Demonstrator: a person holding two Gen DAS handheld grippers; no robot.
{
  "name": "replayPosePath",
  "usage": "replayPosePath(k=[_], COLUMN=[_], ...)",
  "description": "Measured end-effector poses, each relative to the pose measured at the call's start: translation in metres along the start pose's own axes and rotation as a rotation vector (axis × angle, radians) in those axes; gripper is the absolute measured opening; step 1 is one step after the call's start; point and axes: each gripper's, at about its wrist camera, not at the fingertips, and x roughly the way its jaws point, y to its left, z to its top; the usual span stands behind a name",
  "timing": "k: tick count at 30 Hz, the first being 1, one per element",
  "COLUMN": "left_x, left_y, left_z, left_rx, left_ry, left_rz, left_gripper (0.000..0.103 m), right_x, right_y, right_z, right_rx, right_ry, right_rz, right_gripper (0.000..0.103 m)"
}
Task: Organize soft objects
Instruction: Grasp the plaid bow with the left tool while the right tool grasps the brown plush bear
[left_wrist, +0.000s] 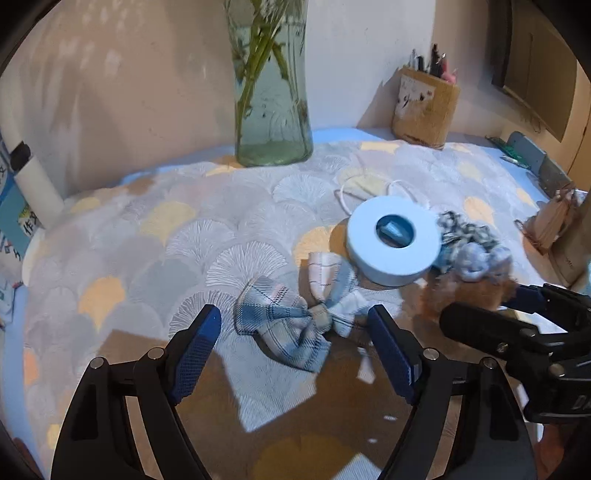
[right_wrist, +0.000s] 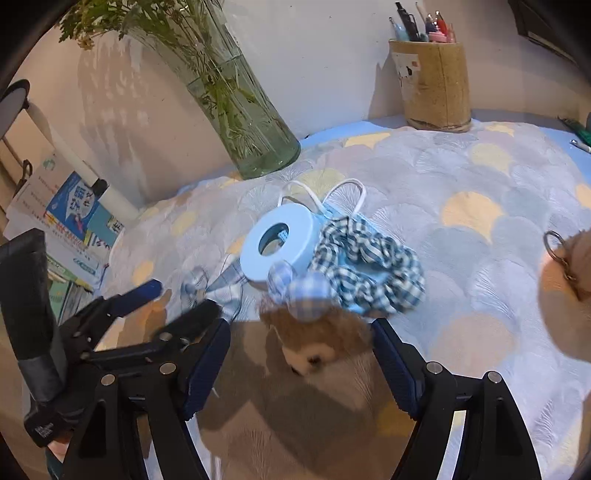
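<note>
Bow (left_wrist: 295, 325) lies on the cloth (left_wrist: 147, 258) between the left jaws; ring box (left_wrist: 393, 245) just beyond their right side. Plush toy (right_wrist: 317, 339) sits between the right jaws, scrunchie (right_wrist: 369, 273) beyond it, vase (right_wrist: 251, 122) far behind.

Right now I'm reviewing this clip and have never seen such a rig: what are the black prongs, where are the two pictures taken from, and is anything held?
The prongs are hand-held grippers, one in each of a person's hands, each carrying a fisheye camera that looks forward along its two fingers. One picture comes from the left gripper, the other from the right gripper; each gripper also appears at the edge of the other's view.

On the patterned cloth lie a plaid bow, a blue ring-shaped box, a checked scrunchie, a face mask and a plush toy. Behind stand a glass vase and a pen holder.

Nothing is held. Both grippers are open: the left frames the bow, the right the toy.
</note>
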Motion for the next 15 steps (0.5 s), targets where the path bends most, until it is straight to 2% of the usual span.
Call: replayPosePath(k=[3, 5, 7, 8, 10, 11, 15], left_x=[0.005, 0.004, 0.005, 0.005, 0.003, 0.003, 0.000], left_y=[0.001, 0.000, 0.001, 0.000, -0.003, -0.005, -0.009], left_z=[-0.001, -0.002, -0.002, -0.002, -0.003, -0.003, -0.005], left_rx=[-0.012, -0.011, -0.014, -0.010, 0.014, 0.024, 0.040], left_ry=[0.004, -0.013, -0.010, -0.015, -0.024, -0.029, -0.050], left_rz=[-0.027, -0.014, -0.029, -0.037, -0.065, -0.068, -0.061], left_gripper=[0.079, 0.077, 0.066, 0.053, 0.033, 0.028, 0.026], right_x=[0.006, 0.006, 0.005, 0.004, 0.001, 0.000, -0.010], right_y=[-0.003, -0.005, -0.006, -0.007, -0.011, -0.014, -0.020], right_z=[0.001, -0.001, -0.002, -0.003, -0.004, -0.005, -0.014], right_rx=[0.018, 0.021, 0.027, 0.035, 0.052, 0.064, 0.074], right_ry=[-0.019, -0.051, -0.062, -0.065, -0.063, -0.061, -0.052], right_rz=[0.009, -0.011, -0.039, -0.042, -0.032, -0.021, 0.015], right_gripper=[0.076, 0.068, 0.057, 0.053, 0.048, 0.047, 0.045])
